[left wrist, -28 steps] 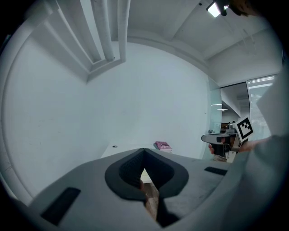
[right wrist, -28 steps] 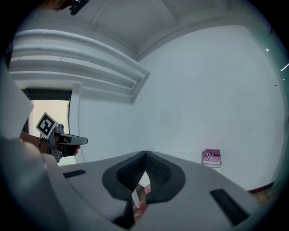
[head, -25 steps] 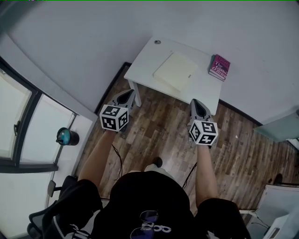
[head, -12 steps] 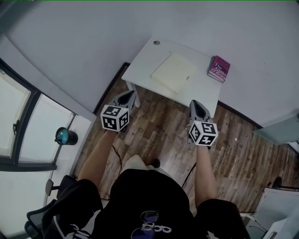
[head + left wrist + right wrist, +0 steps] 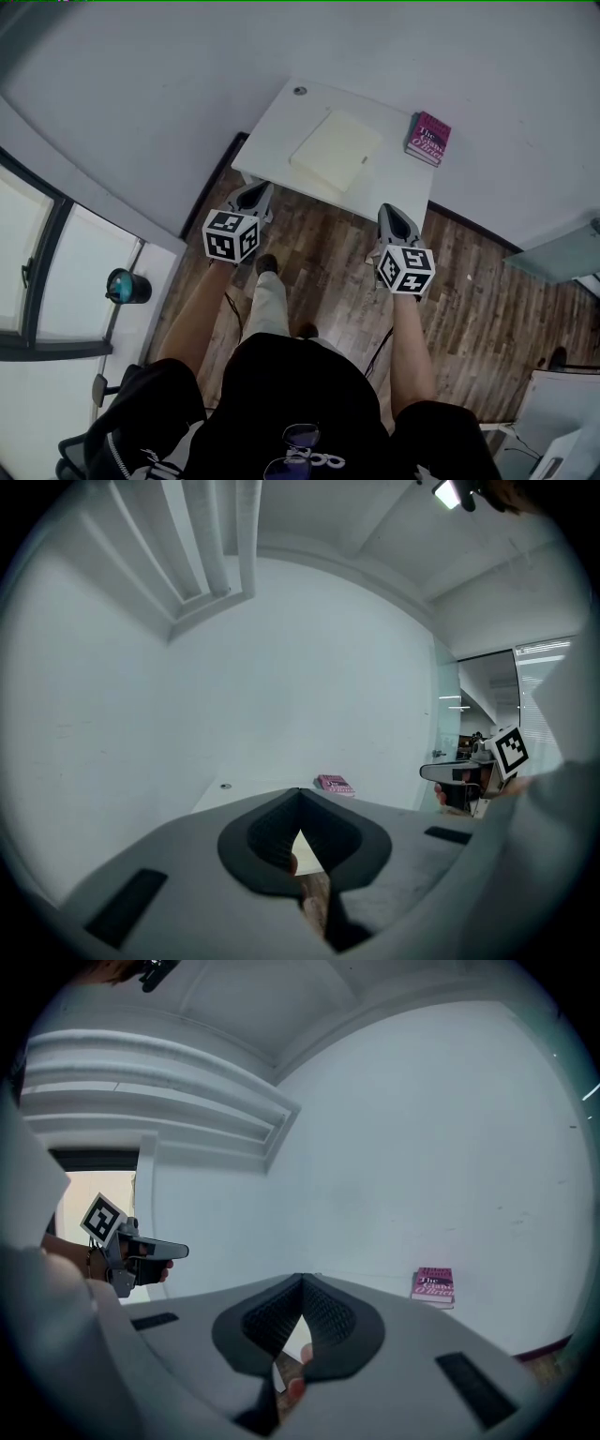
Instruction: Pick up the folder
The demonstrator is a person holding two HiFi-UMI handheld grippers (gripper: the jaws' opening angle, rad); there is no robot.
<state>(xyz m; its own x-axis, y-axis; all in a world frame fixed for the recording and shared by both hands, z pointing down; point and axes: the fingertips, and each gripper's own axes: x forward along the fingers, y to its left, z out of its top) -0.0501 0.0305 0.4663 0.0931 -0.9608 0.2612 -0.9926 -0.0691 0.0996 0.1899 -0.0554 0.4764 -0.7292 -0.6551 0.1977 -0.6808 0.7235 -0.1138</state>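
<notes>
Both grippers are held in the air over the wooden floor (image 5: pixel 328 246), just before the near edge of the white surface (image 5: pixel 277 127). The left gripper (image 5: pixel 264 187) has its jaws closed together, with nothing between them. The right gripper (image 5: pixel 386 210) has its jaws closed as well, and they are empty. The folder (image 5: pixel 336 150) is pale yellow and lies flat on the surface, ahead of both pairs of jaws and between them, touched by neither. A pink book (image 5: pixel 428 138) lies on the same surface, ahead of the right jaws and a little to their right, near the folder but apart from it. In the left gripper view the book (image 5: pixel 335 783) shows straight ahead of the closed jaws
</notes>
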